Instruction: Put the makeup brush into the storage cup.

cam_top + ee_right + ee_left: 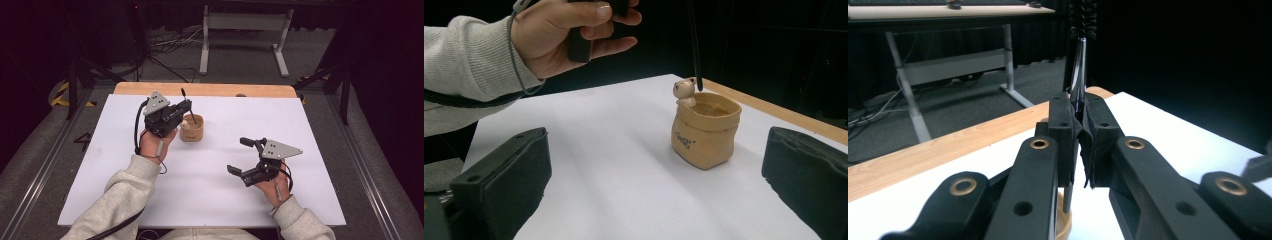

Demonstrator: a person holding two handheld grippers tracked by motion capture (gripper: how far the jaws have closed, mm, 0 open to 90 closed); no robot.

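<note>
Above a white table (210, 200), with a bare wooden edge (205, 89) along its far side and a grey desk frame (245, 35) among cables on the floor beyond, a person works two hand-held grippers. Nothing else stands on the sheet around the tan, sack-shaped pot (192, 128), which sits left of centre toward the far edge. A small bear figure (684, 89) perches on its rim (lettering on the front is too small to read). The left gripper (1079, 117) is clenched on a thin dark-handled brush (1081, 45), held upright with its black bristles at the top and its lower end at the pot's mouth. The right gripper (243, 156) hovers well apart, nearer the person, jaws spread wide and holding nothing.
</note>
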